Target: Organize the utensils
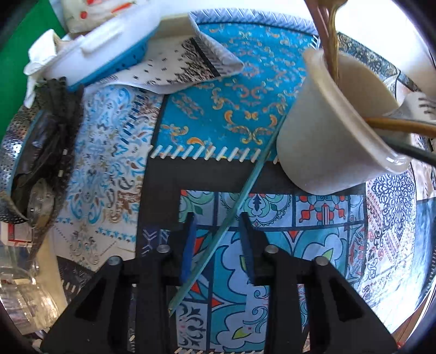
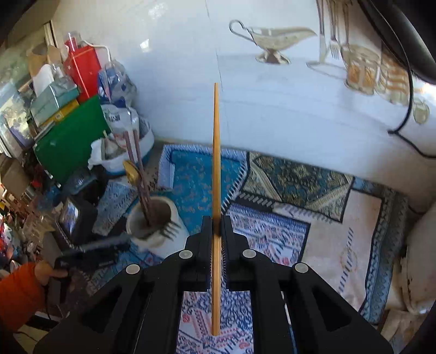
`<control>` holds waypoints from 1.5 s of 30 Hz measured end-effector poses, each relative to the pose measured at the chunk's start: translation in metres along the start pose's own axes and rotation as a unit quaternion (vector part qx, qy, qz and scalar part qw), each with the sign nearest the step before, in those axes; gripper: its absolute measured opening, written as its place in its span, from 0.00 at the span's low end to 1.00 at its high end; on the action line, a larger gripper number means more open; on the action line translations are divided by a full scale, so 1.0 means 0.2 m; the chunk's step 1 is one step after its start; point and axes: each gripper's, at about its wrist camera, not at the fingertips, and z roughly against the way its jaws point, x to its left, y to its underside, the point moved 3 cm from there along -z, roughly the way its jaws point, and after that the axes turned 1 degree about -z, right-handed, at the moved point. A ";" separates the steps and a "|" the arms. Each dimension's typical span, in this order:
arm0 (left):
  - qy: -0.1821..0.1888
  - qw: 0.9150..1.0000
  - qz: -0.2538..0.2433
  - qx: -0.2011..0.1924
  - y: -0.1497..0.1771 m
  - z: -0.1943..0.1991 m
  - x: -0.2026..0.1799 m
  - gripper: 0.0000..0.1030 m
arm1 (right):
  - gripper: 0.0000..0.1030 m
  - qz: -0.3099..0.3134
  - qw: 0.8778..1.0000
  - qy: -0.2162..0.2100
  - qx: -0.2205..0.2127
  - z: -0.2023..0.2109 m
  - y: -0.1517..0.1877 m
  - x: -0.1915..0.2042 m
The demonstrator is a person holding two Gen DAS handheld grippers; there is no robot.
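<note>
Two grippers work over a patchwork-patterned cloth, and each has its own chopstick. Left wrist view: the left gripper points steeply down at the cloth, its blue-padded jaws standing apart with a gap on either side of the teal chopstick. That stick lies flat on the cloth and runs diagonally between the jaws toward the base of the white cup; the pads do not press on it. The cup stands on the cloth beyond and to the right of the left gripper and holds several utensils, among them brown chopsticks, gold-coloured handles and a dark handle. A white-and-blue lidded container sits at the cloth's far left edge.

Right wrist view: the right gripper is clamped on an orange chopstick, which rises straight out of the closed jaws and also extends back below them. The cup stands to the left of this gripper, a fork's tines over its rim. An orange sleeve is at the lower left edge.
</note>
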 end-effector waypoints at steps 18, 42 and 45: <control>0.103 0.991 -0.027 0.084 0.37 0.10 -0.18 0.03 | 0.05 -0.013 0.974 0.025 0.225 -0.38 0.69 -0.08; 0.107 0.992 -0.018 0.070 0.19 0.06 -0.18 0.03 | 0.05 -0.010 0.972 0.046 0.231 -0.55 0.39 -0.03; 0.106 0.993 0.001 0.052 0.25 0.10 -0.15 0.03 | 0.05 -0.023 0.978 0.042 0.203 -0.46 0.36 -0.04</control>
